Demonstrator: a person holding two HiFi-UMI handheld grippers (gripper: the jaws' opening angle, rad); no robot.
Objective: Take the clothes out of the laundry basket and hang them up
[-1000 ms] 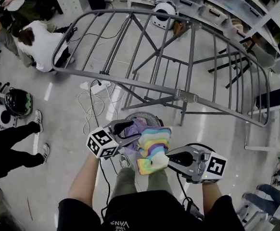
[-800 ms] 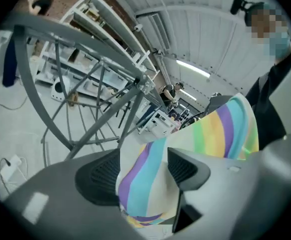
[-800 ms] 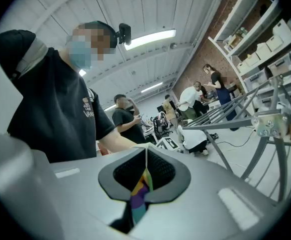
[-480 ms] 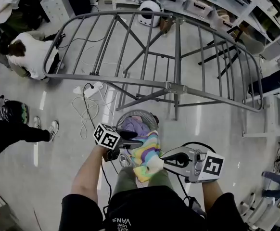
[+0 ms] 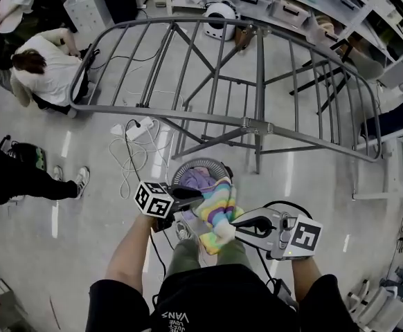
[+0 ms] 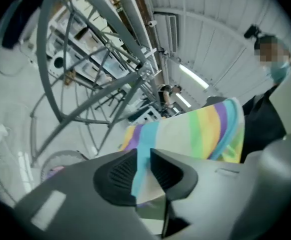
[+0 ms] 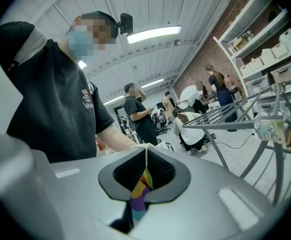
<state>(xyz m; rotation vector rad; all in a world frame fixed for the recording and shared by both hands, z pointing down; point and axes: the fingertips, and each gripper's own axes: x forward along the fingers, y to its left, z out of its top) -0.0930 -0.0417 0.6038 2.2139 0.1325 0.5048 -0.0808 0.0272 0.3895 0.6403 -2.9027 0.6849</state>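
My left tongs [image 5: 193,198] have just snapped shut on the far edge of the rainbow-striped cloth [image 5: 219,208], and the ribbed pads now pinch a turquoise fold. My right tongs [image 5: 235,224] are clamped on its near corner, with a sliver of stripes between the pads. The cloth hangs between both grips, above the rim of the laundry basket [image 5: 200,162], where a purple garment [image 5: 198,180] lies. I judge it ready to spread and lift over the near rail of the drying rack [image 5: 257,126].
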